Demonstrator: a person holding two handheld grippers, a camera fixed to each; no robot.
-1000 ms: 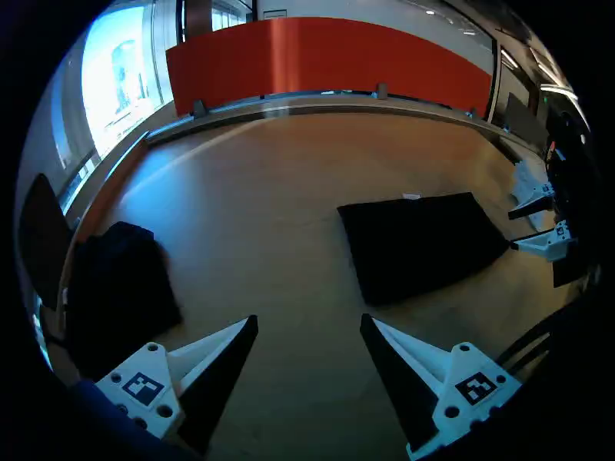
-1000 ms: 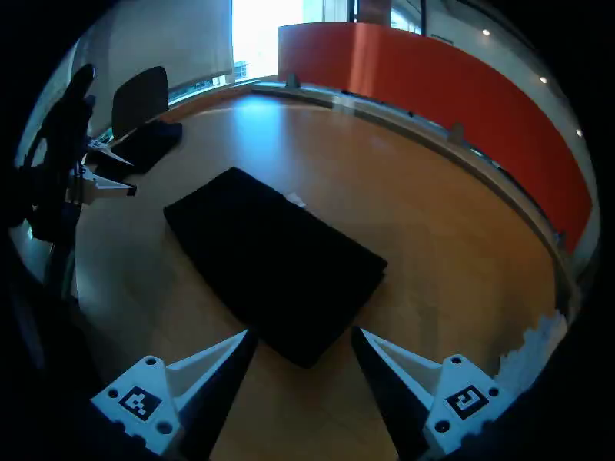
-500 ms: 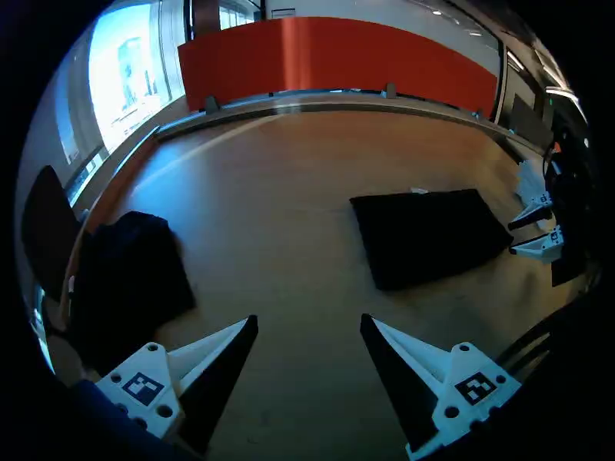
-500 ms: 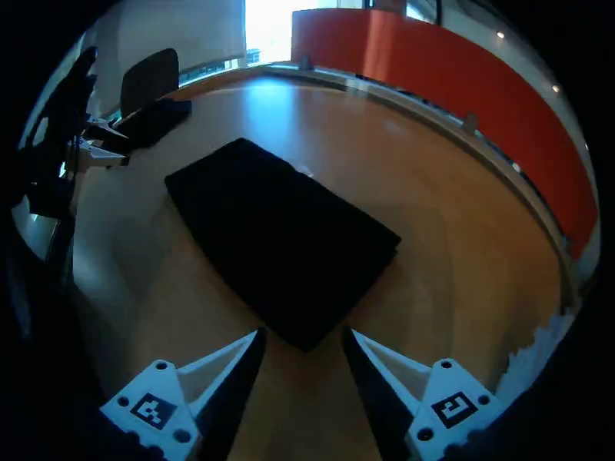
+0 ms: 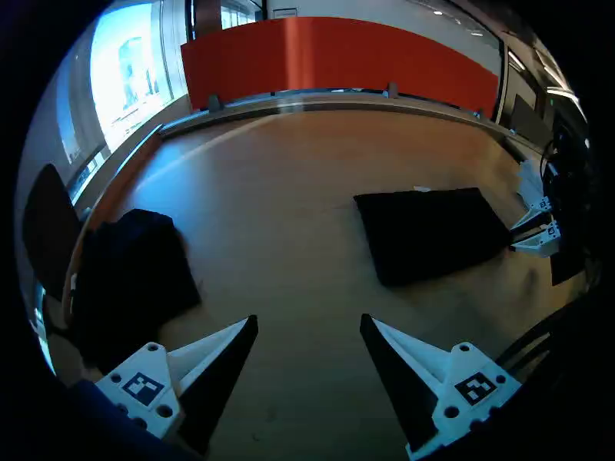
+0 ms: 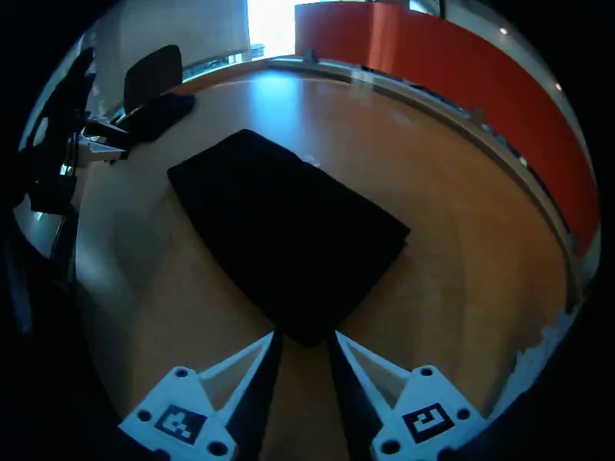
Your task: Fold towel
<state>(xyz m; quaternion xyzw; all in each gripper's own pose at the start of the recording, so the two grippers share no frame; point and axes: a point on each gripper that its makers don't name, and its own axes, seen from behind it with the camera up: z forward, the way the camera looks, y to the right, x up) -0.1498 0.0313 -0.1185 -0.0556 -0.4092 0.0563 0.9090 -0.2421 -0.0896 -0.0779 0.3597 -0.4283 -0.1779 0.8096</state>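
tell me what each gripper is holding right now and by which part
Left gripper: open, nothing held. Right gripper: it straddles the near corner of the black towel; whether it actually pinches that corner cannot be told.

Plain black towel (image 6: 288, 230). Warm tan wood table (image 5: 292, 169), bluish sheen in places. Red-orange partition (image 5: 338, 54). Left gripper (image 5: 307, 318), right gripper (image 6: 304, 335): white, black inner faces, black-and-white square marker tags. Near-black cloth heap (image 5: 131, 273). Black chair (image 6: 152, 73).
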